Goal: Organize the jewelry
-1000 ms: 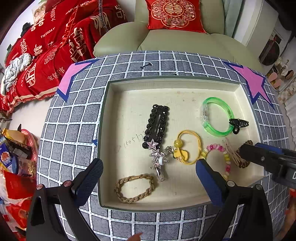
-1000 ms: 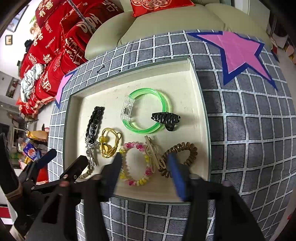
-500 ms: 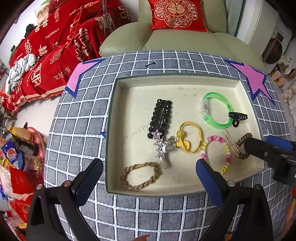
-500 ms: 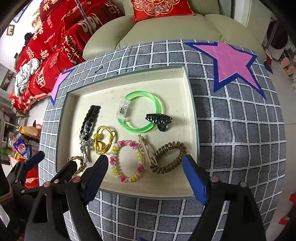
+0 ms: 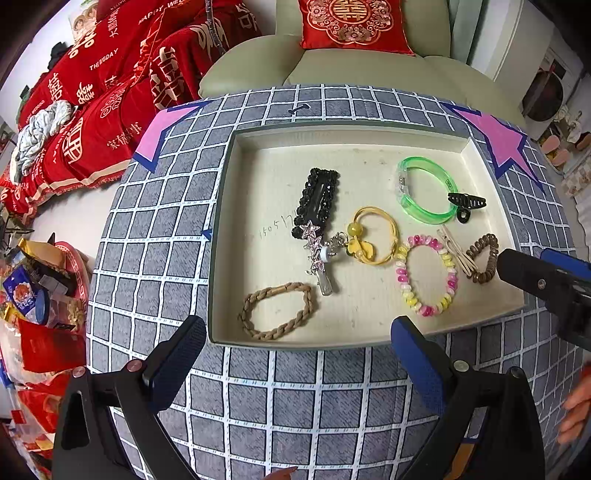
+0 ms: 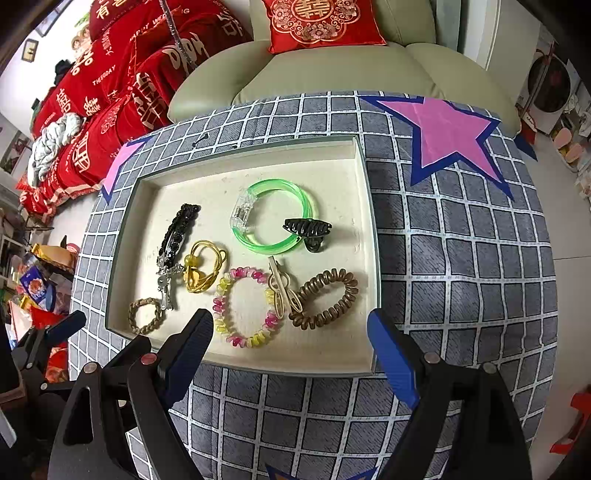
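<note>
A cream tray [image 5: 280,155] [image 6: 207,177] on the checked table holds jewelry: a green bangle [image 5: 424,190] [image 6: 275,218], a black claw clip [image 5: 466,204] [image 6: 308,229], a black beaded hair clip [image 5: 319,201] [image 6: 179,230], a yellow hair tie [image 5: 373,236] [image 6: 205,269], a pink-yellow bead bracelet [image 5: 424,278] [image 6: 245,306], a brown coil tie [image 5: 482,256] [image 6: 325,302] and a braided brown bracelet [image 5: 277,310] [image 6: 146,314]. My left gripper [image 5: 297,347] is open and empty before the tray's near edge. My right gripper [image 6: 290,341] is open and empty over the tray's near right part.
A grey-green sofa [image 5: 369,70] with a red cushion [image 5: 351,24] stands behind the table. Red blankets [image 5: 110,96] lie at the left. Pink stars [image 6: 448,133] mark the cloth corners. Snack packets [image 5: 33,295] lie on the floor at left.
Both grippers have pulled back and up from the tray. The right gripper has opened from nearly shut to wide. The jewelry lies as before.
</note>
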The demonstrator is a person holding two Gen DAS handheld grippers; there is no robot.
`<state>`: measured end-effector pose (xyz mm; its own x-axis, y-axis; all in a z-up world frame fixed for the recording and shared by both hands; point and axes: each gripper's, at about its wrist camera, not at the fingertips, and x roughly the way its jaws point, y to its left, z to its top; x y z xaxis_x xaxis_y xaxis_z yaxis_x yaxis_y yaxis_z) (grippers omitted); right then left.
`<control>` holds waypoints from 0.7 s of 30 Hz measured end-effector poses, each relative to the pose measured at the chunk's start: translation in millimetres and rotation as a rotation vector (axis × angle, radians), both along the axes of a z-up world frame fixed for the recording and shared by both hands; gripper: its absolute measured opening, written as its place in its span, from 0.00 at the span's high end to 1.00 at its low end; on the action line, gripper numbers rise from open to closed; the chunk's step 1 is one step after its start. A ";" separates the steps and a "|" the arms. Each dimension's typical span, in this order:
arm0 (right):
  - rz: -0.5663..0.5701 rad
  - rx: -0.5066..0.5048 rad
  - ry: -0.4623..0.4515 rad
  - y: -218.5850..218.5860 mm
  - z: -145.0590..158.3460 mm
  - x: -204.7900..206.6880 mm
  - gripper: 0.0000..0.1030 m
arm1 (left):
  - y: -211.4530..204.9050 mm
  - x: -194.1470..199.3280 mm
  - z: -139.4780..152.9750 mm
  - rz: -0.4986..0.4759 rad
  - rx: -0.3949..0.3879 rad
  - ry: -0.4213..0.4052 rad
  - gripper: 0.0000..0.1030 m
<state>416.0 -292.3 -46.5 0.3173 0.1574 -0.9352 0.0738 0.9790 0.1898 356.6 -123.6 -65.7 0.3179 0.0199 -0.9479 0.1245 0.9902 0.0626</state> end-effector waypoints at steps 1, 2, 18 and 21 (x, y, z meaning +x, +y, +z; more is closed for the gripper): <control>0.001 -0.004 0.001 0.3 0.8 -1.0 0.15 | 0.2 -1.4 0.9 -0.001 -0.001 0.000 0.00; 0.002 -0.009 0.001 0.7 1.5 -2.3 0.15 | 0.2 -1.8 1.4 -0.002 -0.001 -0.001 0.00; 0.006 -0.032 0.017 6.2 5.9 -33.2 0.15 | 13.1 -36.6 16.3 -0.009 -0.010 -0.026 0.00; -0.004 -0.027 0.005 6.9 9.3 -44.9 0.15 | 15.4 -50.0 21.9 -0.018 0.003 -0.049 0.00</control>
<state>371.0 -285.4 -37.2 0.3132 0.1310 -0.9406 0.0786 0.9835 0.1631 306.6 -108.2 -43.7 0.3640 0.0164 -0.9313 0.1388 0.9877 0.0716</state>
